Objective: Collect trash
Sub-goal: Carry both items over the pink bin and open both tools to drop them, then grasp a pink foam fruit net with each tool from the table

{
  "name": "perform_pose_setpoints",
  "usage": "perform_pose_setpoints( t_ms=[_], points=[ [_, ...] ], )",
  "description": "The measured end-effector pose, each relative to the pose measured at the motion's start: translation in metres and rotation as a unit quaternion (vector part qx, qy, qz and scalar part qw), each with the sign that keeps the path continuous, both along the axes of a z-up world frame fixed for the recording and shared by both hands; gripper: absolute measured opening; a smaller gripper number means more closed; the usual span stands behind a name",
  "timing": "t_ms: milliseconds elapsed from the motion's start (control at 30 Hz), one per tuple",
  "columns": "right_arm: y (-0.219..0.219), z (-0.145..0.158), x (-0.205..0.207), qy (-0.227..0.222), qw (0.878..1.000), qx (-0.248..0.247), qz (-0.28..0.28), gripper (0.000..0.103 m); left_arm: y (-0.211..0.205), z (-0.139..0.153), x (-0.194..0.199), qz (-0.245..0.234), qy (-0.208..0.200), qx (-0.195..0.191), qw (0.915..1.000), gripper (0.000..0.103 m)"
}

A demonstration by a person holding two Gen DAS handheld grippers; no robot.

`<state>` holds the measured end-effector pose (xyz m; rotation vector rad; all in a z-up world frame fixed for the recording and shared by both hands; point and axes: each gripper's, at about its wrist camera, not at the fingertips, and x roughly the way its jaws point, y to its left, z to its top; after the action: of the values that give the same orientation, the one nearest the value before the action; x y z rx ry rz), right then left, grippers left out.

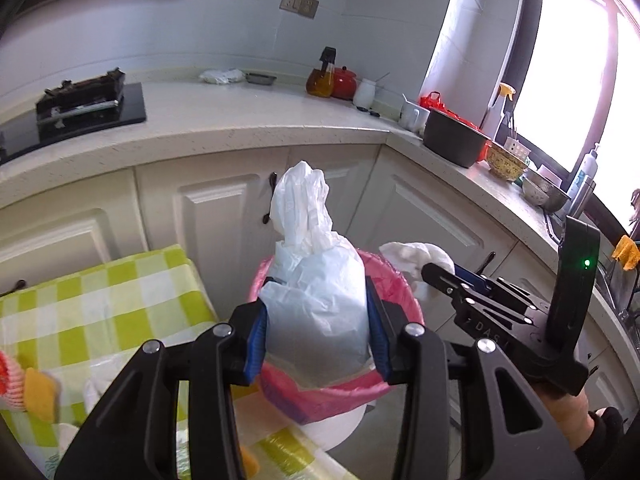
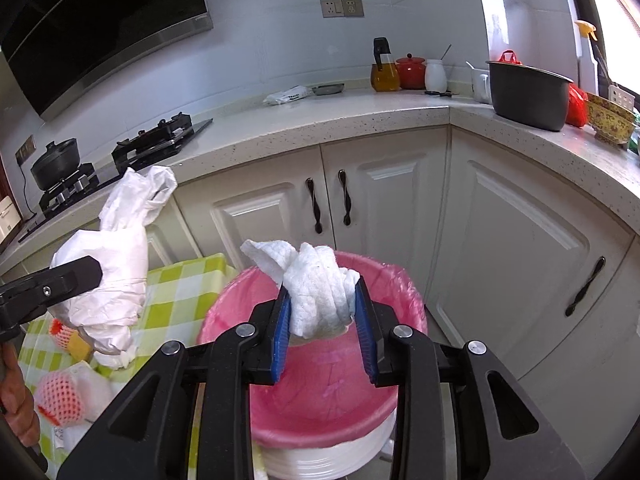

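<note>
My left gripper (image 1: 318, 312) is shut on a crumpled white plastic bag (image 1: 316, 280), whose twisted top sticks up past the fingers. It hangs above a white bin with a pink liner (image 1: 400, 284). My right gripper (image 2: 322, 300) is shut on a wad of white paper towel (image 2: 316, 276), held over the open mouth of the bin (image 2: 320, 392). In the right wrist view the bag (image 2: 116, 256) and left gripper (image 2: 80, 276) show at the left of the bin. In the left wrist view the right gripper (image 1: 440, 276) and its paper towel (image 1: 416, 254) are at the bin's right rim.
A table with a green checked cloth (image 1: 100, 300) stands left of the bin, with fruit in foam netting (image 2: 60, 400) on it. White cabinets (image 2: 392, 200) and a counter with a dark pot (image 2: 528, 92), jars and a hob (image 2: 152, 140) lie beyond.
</note>
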<state>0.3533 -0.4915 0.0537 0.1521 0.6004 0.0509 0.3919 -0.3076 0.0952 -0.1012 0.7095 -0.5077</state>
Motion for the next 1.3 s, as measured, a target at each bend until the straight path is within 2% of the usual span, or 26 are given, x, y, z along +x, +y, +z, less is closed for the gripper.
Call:
perform_pose_setpoints(
  t_ms=[133,167,200,233,400,500,567,633,767,900,1067,1300],
  points=[
    [-0.012,-0.008,0.015,0.009,1.0,0.006,-0.008,0.035,-0.015,-0.011,0.02,-0.008,0.021,-0.006,0.9997,0.047],
    [-0.014,-0.009,0.016,0.01,1.0,0.008,-0.009,0.038,-0.015,-0.013,0.021,-0.007,0.025,-0.01,0.9996,0.056],
    [-0.015,-0.011,0.018,0.013,1.0,0.008,-0.01,0.046,-0.016,-0.016,0.024,-0.008,0.03,-0.016,0.9994,0.058],
    [-0.016,-0.012,0.018,0.014,1.0,0.006,-0.013,0.049,-0.016,-0.017,0.025,-0.011,0.034,-0.018,0.9992,0.058],
    [-0.021,-0.017,0.019,0.022,1.0,0.007,-0.018,0.049,-0.015,-0.018,0.021,-0.011,0.038,-0.017,0.9991,0.059],
    [-0.022,-0.018,0.01,0.02,1.0,0.007,-0.019,0.049,0.001,-0.008,0.007,-0.005,0.025,-0.022,0.9994,0.06],
    [-0.019,-0.017,0.0,0.014,1.0,0.002,-0.018,0.051,0.016,0.002,-0.007,0.006,0.011,-0.019,0.9997,0.064],
    [-0.015,-0.016,-0.015,0.003,1.0,0.0,-0.022,0.064,0.038,0.014,-0.025,0.023,-0.008,-0.007,0.9997,0.065],
    [-0.001,-0.014,-0.043,-0.011,1.0,-0.009,-0.025,0.067,0.096,0.037,-0.065,0.062,-0.052,0.013,0.9966,0.067],
    [0.026,-0.012,-0.072,-0.021,0.999,-0.022,-0.014,0.076,0.154,0.044,-0.107,0.107,-0.075,0.033,0.9908,0.07],
    [0.071,-0.011,-0.102,-0.023,0.999,-0.023,0.02,0.083,0.22,0.037,-0.159,0.159,-0.087,0.054,0.9819,0.071],
    [0.145,-0.017,-0.128,-0.011,0.996,-0.013,0.083,0.085,0.29,-0.006,-0.202,0.198,-0.047,0.048,0.978,0.071]
  ],
)
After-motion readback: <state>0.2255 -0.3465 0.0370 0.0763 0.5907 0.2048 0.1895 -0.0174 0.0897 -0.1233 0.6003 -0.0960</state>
